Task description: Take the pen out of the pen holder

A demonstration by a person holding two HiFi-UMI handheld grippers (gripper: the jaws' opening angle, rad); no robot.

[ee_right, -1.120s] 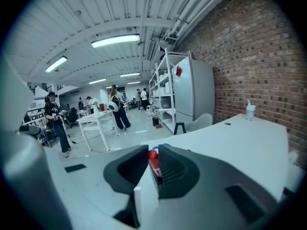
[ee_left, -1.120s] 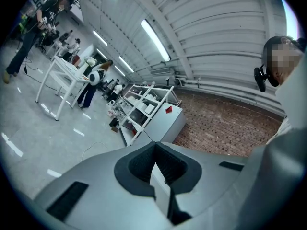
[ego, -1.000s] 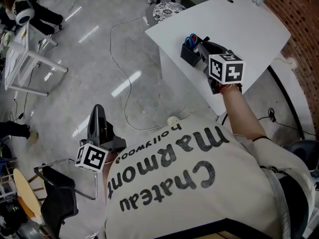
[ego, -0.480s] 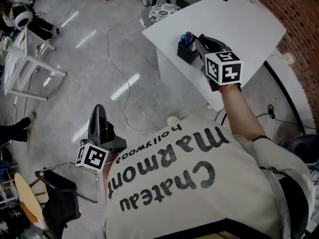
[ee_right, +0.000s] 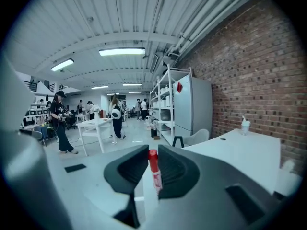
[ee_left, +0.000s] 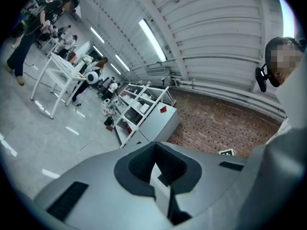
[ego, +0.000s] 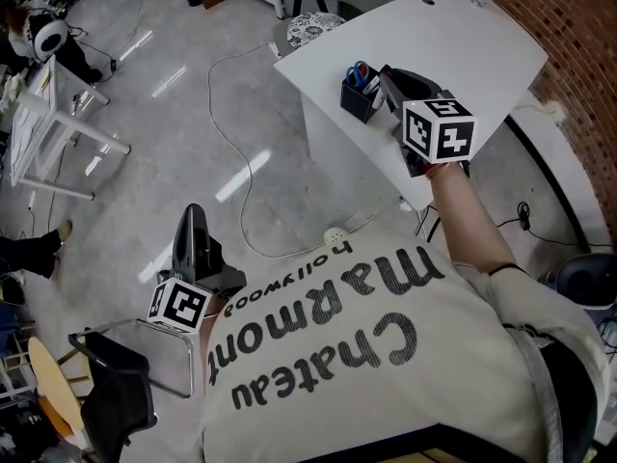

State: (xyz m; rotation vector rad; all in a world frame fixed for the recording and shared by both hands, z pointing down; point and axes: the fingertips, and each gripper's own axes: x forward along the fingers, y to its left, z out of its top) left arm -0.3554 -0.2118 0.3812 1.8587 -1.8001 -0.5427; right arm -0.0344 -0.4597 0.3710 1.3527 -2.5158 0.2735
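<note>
The right gripper (ego: pixel 388 77) has risen, clamped on the red pen (ee_right: pixel 153 169), drawing it up from the holder (ego: pixel 357 100) at its 9 o'clock, so the pen seems nearly free

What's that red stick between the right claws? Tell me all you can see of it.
It is a slim red pen with a rounded red cap and a paler label band lower down, plastic by the look. It stands nearly upright, pinched between the two jaws of the right gripper. Its lower end is hidden behind the gripper.
</note>
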